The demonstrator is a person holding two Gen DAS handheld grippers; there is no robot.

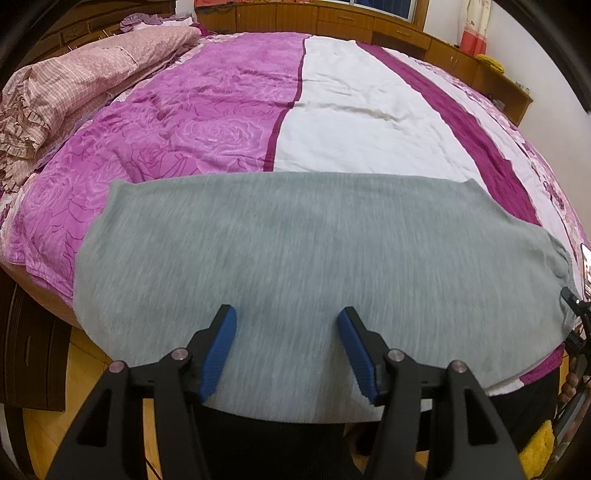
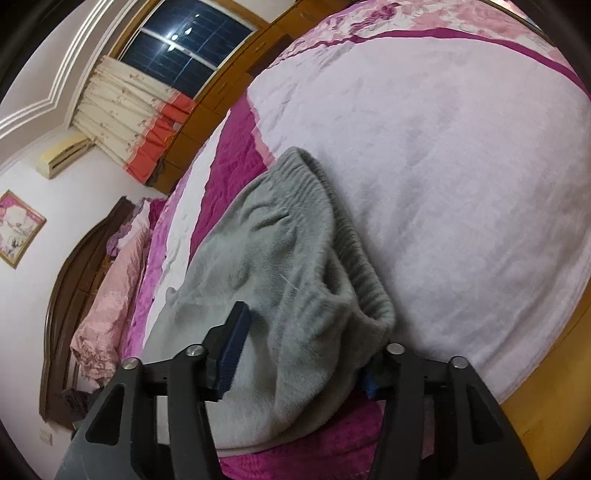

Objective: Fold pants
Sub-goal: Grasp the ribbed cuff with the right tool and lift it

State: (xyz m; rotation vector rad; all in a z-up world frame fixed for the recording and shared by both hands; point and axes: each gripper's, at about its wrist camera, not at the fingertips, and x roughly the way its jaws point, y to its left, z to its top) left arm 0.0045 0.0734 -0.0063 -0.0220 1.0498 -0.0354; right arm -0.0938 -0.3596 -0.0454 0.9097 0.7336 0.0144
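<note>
Grey pants lie flat across the near edge of the bed, legs reaching to the left. My left gripper hovers over their near middle, open, with both blue pads bare and only flat cloth below. In the right wrist view the ribbed waistband end of the pants is bunched into a mound between the jaws of my right gripper. Its left pad shows a bare face beside the cloth. The right pad is hidden under the draped waistband.
The bed has a purple, white and magenta cover. A folded pink quilt lies at the far left. Wooden cabinets run behind the bed, a dark headboard stands by the wall, and wooden floor shows below the bed's edge.
</note>
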